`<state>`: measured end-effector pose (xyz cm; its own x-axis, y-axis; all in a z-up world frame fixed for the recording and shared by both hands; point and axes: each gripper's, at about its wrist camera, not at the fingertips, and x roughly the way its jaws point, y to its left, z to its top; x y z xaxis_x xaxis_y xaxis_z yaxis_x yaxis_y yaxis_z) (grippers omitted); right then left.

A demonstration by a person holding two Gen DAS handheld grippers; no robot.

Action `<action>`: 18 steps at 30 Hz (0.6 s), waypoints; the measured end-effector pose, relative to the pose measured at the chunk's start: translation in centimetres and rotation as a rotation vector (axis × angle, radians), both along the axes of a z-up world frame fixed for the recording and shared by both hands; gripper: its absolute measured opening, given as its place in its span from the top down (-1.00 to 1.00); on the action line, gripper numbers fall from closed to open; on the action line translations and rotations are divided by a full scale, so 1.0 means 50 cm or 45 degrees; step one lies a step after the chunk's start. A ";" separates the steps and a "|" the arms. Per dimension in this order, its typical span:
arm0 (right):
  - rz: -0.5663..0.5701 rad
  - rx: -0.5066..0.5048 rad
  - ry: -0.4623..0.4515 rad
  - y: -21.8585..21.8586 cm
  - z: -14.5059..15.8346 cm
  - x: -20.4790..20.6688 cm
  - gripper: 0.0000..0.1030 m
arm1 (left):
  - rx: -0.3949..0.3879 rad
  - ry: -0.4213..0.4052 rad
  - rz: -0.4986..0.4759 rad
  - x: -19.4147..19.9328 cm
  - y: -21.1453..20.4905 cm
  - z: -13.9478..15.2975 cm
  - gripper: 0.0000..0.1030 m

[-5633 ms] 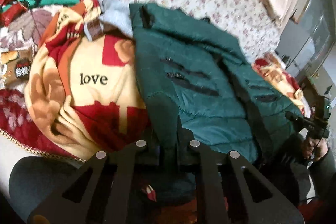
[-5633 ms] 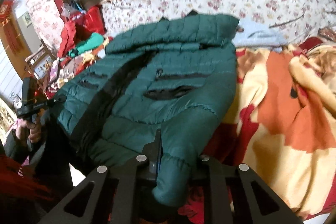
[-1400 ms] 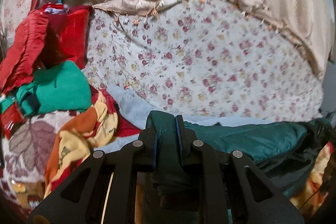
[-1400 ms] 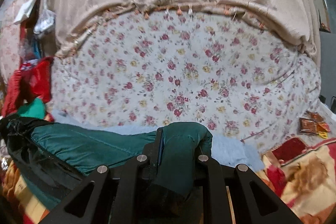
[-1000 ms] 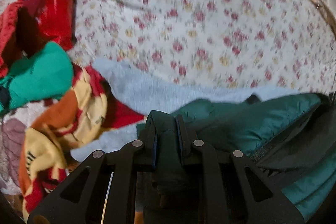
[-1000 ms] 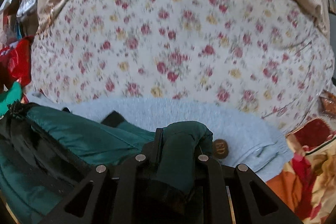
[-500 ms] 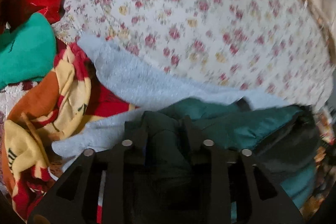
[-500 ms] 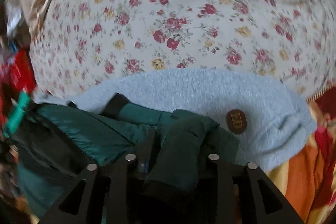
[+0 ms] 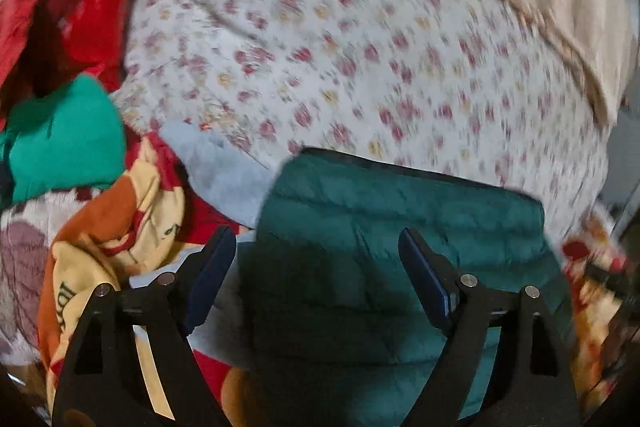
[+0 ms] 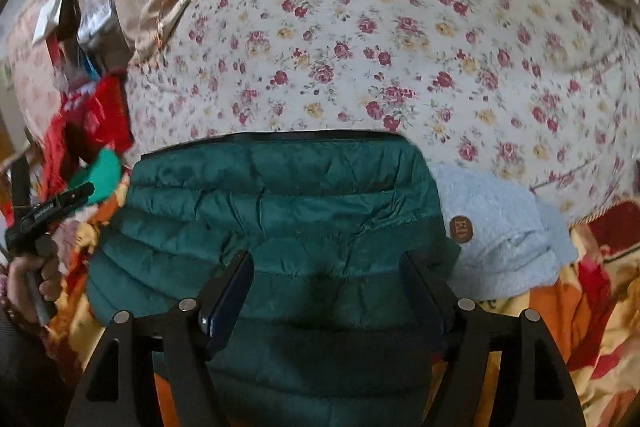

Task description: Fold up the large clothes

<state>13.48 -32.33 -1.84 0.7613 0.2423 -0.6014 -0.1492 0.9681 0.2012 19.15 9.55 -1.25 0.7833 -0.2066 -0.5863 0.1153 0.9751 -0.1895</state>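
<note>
Green puffer jacket [image 10: 280,211] folded on bed, left gripper [image 9: 316,259] and right gripper [image 10: 326,279] both spread wide above it.

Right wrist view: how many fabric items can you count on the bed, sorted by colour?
Dark green quilted puffer jacket: 1
Pale blue fleece garment: 1
Bright green garment: 1
Red fabric, bunched, possibly several pieces: 1
Orange, yellow and red blanket: 1
Total: 5

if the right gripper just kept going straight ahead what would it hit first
Most likely the folded green puffer jacket, which lies directly between and ahead of the open right gripper. Beyond it comes the floral bedsheet; depth is hard to judge.
</note>
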 end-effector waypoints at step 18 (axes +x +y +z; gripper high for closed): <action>-0.111 -0.106 0.335 0.032 -0.155 0.296 -0.43 | 0.309 0.246 -0.036 0.176 -0.123 -0.158 -0.65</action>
